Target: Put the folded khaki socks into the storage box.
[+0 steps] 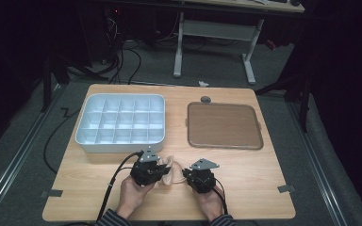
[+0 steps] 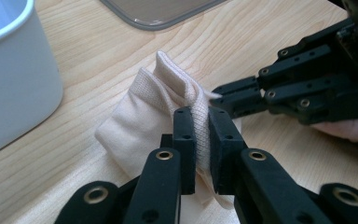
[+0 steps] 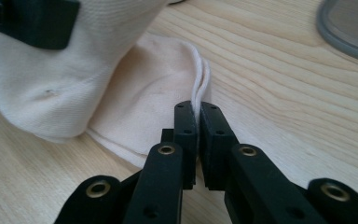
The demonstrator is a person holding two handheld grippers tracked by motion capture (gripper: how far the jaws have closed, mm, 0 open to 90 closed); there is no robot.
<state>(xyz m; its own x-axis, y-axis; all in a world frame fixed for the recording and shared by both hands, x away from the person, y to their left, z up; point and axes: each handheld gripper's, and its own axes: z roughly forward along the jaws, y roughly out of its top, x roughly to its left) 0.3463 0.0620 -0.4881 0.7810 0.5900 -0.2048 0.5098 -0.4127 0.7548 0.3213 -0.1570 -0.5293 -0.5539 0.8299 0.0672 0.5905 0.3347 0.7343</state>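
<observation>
Dark floor and cables surround a pale wooden desk [image 1: 245, 188], where two hands work close together at the near edge. Between the two grippers lies a cream-coloured sock [image 1: 171, 173], partly folded over itself on the bare wood.

From the left gripper view, the left gripper [image 2: 202, 140] has its jaws clamped on a ribbed fold of the sock [image 2: 144, 116]; the fabric bunches up just ahead of the jaws and spreads out to their left on the desk. Right of these jaws, close by, the other gripper reaches in and meets the same fabric at its far edge.

From the right gripper view, the right gripper [image 3: 199, 140] has its jaws pressed together on the thin doubled edge of the sock [image 3: 135, 93], which runs away ahead of the jaws and broadens to their left, where a thicker, rounded part lies on top.

Beyond the left gripper [image 1: 147, 170] in the high view stands a white compartment box [image 1: 121, 143]; beyond the right gripper [image 1: 201, 178] lies a brown tray [image 1: 225, 126], well apart from the sock.
</observation>
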